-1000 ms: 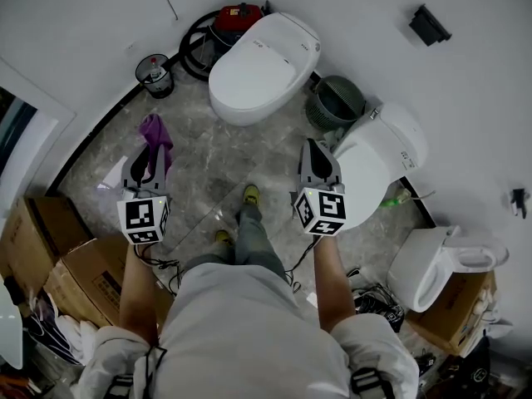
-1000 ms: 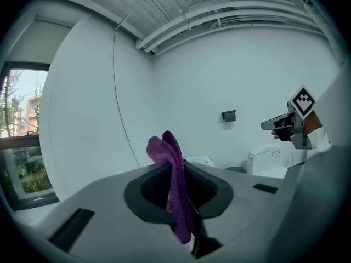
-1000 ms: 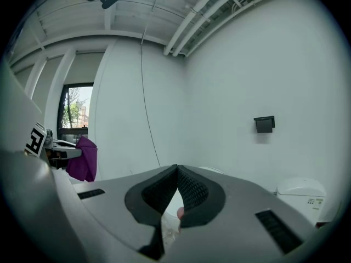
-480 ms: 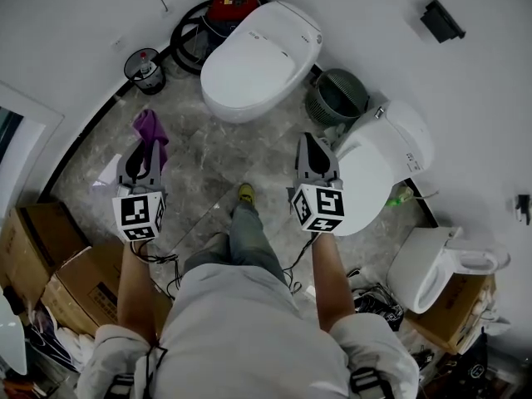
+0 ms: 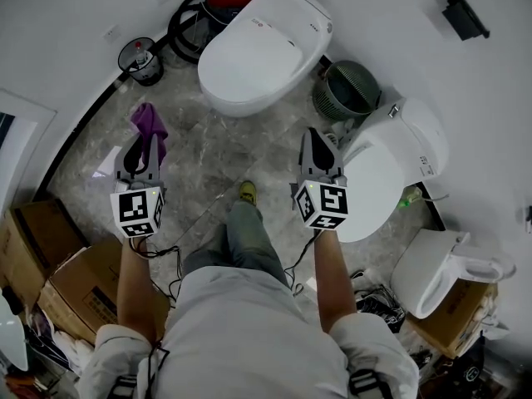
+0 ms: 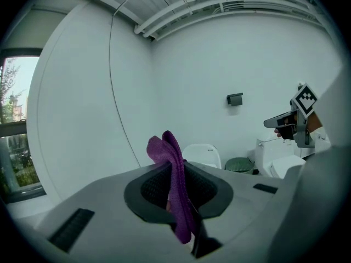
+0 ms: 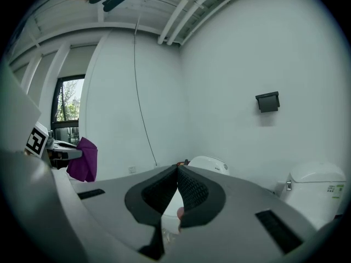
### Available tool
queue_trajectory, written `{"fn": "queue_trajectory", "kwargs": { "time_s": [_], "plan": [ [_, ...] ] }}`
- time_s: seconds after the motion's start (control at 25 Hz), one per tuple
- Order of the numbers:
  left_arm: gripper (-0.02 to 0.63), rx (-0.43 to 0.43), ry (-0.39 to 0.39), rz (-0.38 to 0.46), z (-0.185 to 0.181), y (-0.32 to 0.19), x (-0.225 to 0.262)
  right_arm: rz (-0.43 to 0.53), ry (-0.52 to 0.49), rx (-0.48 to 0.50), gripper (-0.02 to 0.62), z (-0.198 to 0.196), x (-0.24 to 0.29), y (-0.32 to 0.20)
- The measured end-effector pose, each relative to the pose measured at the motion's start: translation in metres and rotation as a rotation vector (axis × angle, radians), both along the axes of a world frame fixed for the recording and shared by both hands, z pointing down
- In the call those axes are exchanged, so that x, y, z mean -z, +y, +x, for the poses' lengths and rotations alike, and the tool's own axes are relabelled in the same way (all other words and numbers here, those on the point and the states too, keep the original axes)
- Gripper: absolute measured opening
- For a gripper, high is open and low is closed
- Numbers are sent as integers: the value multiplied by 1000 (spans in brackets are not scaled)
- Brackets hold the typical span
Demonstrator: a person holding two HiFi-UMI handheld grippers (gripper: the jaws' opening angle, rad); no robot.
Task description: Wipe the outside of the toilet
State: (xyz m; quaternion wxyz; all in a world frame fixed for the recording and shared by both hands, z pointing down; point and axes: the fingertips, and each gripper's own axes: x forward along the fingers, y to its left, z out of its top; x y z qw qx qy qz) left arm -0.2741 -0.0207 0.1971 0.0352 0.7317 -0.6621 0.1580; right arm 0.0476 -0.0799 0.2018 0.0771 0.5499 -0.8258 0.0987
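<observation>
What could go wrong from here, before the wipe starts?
1. The purple cloth is pinched only along a fold in the left tool; pressing on the far toilet may pull it out.
2. Cables trail by the person's legs; a snag or trip seems possible.
3. The shut right tool is close beside the nearer toilet and could knock it.

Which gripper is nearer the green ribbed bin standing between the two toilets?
Right. In the head view the right gripper sits just below and left of the green bin. The left gripper, clamped on the purple cloth, is well off to the bin's left.
</observation>
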Motion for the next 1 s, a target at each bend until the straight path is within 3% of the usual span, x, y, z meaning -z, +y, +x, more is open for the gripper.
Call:
{"fn": "queue_trajectory", "kwargs": {
  "time_s": [1.0],
  "plan": [
    [67,-14,-54,-25,24,-81,-167,-19,-42,-3,8,26,-176,-79]
  ]
}}
